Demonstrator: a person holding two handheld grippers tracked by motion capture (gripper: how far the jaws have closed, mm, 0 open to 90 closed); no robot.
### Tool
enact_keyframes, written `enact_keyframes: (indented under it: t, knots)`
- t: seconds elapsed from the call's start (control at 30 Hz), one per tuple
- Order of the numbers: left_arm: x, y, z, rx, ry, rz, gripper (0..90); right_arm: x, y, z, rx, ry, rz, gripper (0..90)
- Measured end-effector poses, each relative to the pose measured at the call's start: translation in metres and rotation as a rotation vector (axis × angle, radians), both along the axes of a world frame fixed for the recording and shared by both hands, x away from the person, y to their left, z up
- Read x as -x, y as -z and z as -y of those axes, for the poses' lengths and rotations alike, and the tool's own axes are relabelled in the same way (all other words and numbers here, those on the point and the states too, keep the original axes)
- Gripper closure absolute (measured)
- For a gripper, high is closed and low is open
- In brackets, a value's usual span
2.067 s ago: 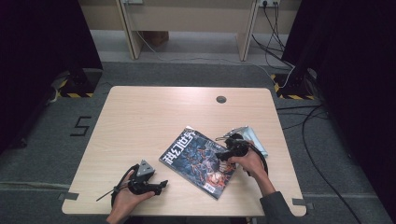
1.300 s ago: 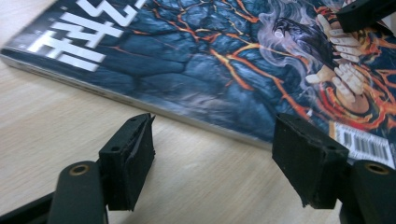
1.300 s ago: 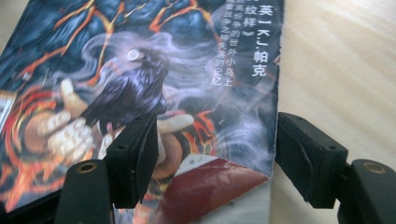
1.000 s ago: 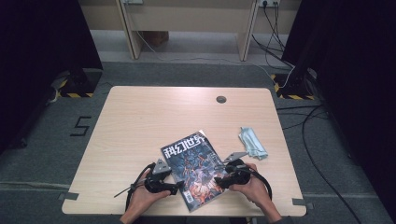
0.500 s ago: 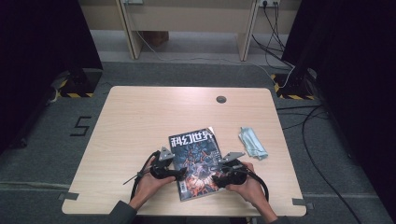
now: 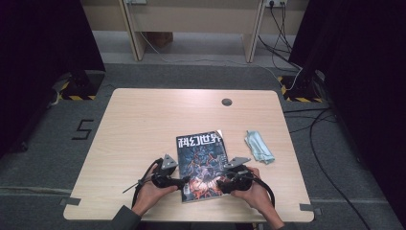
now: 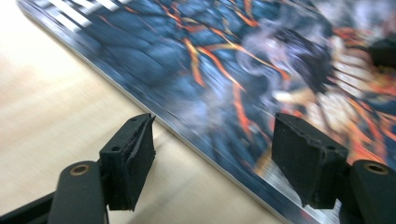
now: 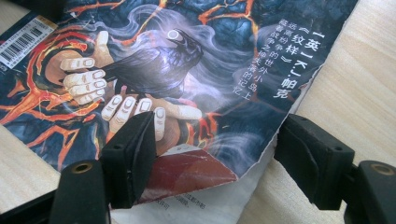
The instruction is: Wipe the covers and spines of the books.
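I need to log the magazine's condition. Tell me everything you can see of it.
The magazine lies flat and closed on the wooden table, near its front edge, between the left tool and the right tool. Its glossy cover shows dark blue and orange artwork, a black bird held by pale hands, white Chinese title characters and a barcode. One cover corner is torn and folded back, baring a printed page. Both tools' jaws straddle its side edges, open.

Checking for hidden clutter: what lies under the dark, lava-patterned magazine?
The magazine lies flat on the light wooden table. Anything beneath it is covered; its torn corner shows a printed page.
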State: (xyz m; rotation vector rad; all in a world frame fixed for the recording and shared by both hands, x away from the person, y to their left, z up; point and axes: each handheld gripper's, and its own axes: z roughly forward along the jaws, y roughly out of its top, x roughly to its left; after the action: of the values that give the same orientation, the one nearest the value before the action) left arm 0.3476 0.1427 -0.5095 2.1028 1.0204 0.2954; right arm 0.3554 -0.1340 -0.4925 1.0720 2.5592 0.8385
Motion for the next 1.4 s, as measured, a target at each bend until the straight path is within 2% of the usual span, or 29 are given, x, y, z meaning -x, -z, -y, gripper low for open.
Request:
enact_keyframes:
  t: [0.1,0.17,0.37,0.4,0.5,0.53,0.67,0.8,0.97,1.03,1.07,1.1,1.23,1.4]
  knots:
    - [0.005,0.002,0.005,0.032,0.027,-0.025,30.9,0.000,0.000,0.000,0.004,-0.003,0.004,29.4]
    - [0.004,0.001,0.006,0.014,0.025,-0.019,28.5,0.001,0.000,-0.002,0.003,0.003,0.003,29.4]
    - [-0.003,0.002,0.003,0.014,0.008,-0.017,28.0,0.000,0.000,-0.008,0.007,0.013,0.009,29.3]
    - [-0.008,0.002,0.002,0.014,-0.003,-0.011,27.8,-0.001,0.000,-0.012,0.007,0.023,0.012,29.2]
    - [-0.013,0.003,0.001,0.022,-0.013,-0.006,28.0,-0.002,0.000,-0.017,0.010,0.011,0.018,30.1]
    - [-0.018,0.003,0.000,0.018,-0.018,0.000,28.0,-0.002,0.001,-0.026,0.003,-0.015,0.027,31.5]
    - [-0.022,0.004,-0.001,0.027,-0.036,-0.005,28.6,-0.007,0.001,-0.036,0.002,-0.011,0.006,30.7]
    - [-0.022,0.005,-0.002,0.034,-0.044,-0.004,28.9,-0.010,0.000,-0.031,-0.020,-0.007,0.005,35.5]
    - [-0.021,0.005,-0.002,0.035,-0.049,-0.005,29.5,-0.016,-0.002,-0.014,-0.029,0.081,-0.015,31.1]
    - [-0.019,0.004,-0.003,0.030,-0.050,-0.001,29.9,-0.019,-0.001,-0.008,-0.012,0.118,-0.013,30.1]
    - [-0.018,0.004,-0.003,0.024,-0.049,-0.001,30.2,-0.021,0.000,-0.006,-0.025,0.128,-0.026,30.6]
    - [-0.017,0.003,-0.003,0.021,-0.050,0.002,30.6,-0.022,0.000,-0.004,-0.039,0.127,-0.039,31.5]
    - [-0.011,0.002,-0.004,0.008,-0.037,0.015,33.2,-0.023,0.001,-0.007,-0.056,0.095,-0.043,36.1]
    - [-0.011,0.002,-0.004,0.003,-0.030,0.012,34.9,-0.024,0.002,-0.010,-0.060,0.088,-0.041,35.4]
